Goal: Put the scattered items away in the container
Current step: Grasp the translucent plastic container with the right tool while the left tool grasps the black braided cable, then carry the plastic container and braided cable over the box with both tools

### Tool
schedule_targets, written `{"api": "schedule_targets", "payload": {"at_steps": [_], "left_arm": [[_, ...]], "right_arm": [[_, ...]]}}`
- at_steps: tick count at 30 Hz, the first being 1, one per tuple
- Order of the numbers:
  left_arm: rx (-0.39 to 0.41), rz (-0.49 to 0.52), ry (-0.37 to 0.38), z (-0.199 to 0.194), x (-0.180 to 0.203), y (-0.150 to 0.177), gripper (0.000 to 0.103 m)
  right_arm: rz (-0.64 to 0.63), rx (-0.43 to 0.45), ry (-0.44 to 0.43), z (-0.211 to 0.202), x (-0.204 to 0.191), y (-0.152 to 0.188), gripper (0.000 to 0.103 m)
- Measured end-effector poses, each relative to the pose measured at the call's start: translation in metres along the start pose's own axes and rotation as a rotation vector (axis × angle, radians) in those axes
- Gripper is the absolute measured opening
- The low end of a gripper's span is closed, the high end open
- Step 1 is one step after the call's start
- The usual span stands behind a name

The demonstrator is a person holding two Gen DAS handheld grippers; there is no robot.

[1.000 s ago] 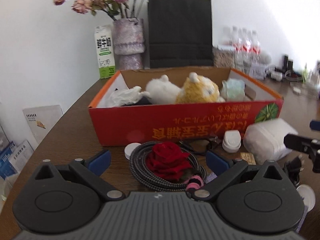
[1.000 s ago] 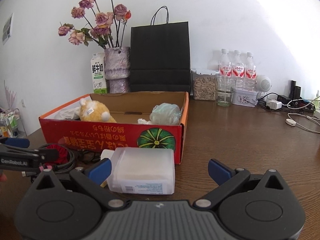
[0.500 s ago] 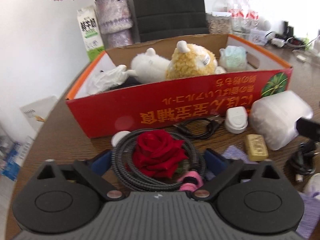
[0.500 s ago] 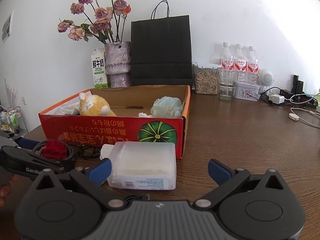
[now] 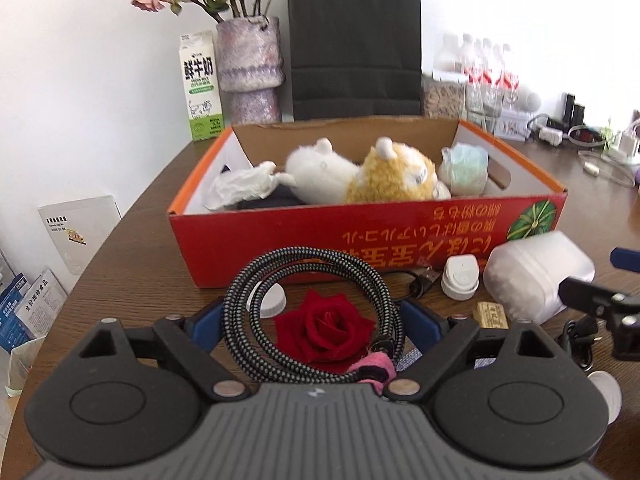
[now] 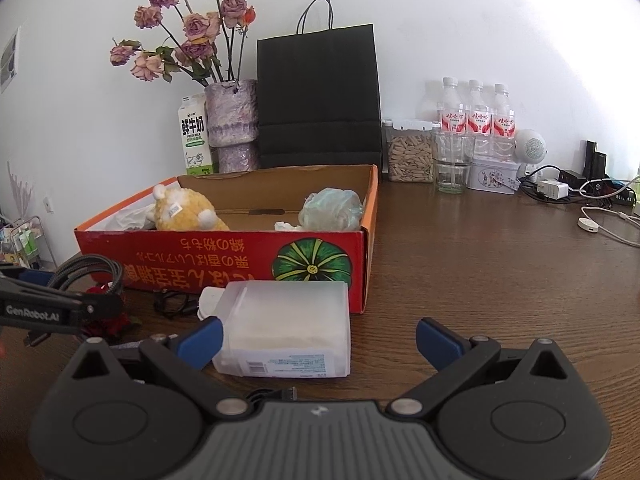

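Both blue pads of left gripper [image 5: 312,322] apparently clamping braided cable coil [image 5: 256,304], right gripper [image 6: 318,342] agape beside plastic box [image 6: 288,328].

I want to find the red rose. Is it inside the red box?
No, the red rose lies on the table in front of the red box, seen through the coiled cable.

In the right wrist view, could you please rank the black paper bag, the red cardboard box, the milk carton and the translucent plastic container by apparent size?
1. red cardboard box
2. black paper bag
3. translucent plastic container, though its nearness to the camera inflates it
4. milk carton
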State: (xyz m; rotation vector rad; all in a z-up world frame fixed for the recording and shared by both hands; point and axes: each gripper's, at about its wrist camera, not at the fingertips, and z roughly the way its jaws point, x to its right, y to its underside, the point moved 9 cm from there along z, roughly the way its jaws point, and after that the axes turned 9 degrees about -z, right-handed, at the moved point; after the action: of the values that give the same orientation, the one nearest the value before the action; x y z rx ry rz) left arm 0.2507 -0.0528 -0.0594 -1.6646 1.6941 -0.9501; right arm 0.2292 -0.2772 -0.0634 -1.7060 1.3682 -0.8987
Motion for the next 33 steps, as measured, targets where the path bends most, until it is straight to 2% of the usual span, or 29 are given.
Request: {"api": "schedule_targets", "payload": {"at_steps": [5, 10, 13, 14, 16, 17, 26, 33], "left_arm": [[0.053, -0.044, 0.009, -0.015, -0.01, -0.008, 0.091], [0.075, -0.075, 0.022, -0.024, -0.017, -0.011, 0.091], [0.085, -0.088, 0.03, -0.028, -0.021, -0.012, 0.091], [0.086, -0.096, 0.034, -0.028, -0.022, -0.012, 0.091], [0.088, -0.105, 0.044, -0.03, -0.024, -0.011, 0.091], [0.089, -0.108, 0.048, -0.03, -0.025, -0.011, 0.091], [0.095, -0.136, 0.071, -0.033, -0.032, -0.007, 0.091], [0.126, -0.152, 0.096, -0.039, -0.03, -0.016, 0.09]], "right_arm": [[-0.045, 0.005, -0.007, 0.002, -0.015, -0.005, 0.103], [-0.082, -0.06, 0.003, 0.018, -0.028, -0.007, 0.103], [-0.06, -0.101, 0.01, 0.03, -0.027, -0.01, 0.102], [-0.05, -0.112, 0.011, 0.034, -0.026, -0.011, 0.1], [-0.036, -0.136, 0.008, 0.04, -0.024, -0.01, 0.085], [-0.033, -0.146, -0.001, 0.042, -0.025, -0.009, 0.082], [-0.048, -0.077, 0.002, 0.019, -0.027, -0.011, 0.081], [-0.033, -0.008, 0.004, -0.001, -0.022, -0.027, 0.081]]}}
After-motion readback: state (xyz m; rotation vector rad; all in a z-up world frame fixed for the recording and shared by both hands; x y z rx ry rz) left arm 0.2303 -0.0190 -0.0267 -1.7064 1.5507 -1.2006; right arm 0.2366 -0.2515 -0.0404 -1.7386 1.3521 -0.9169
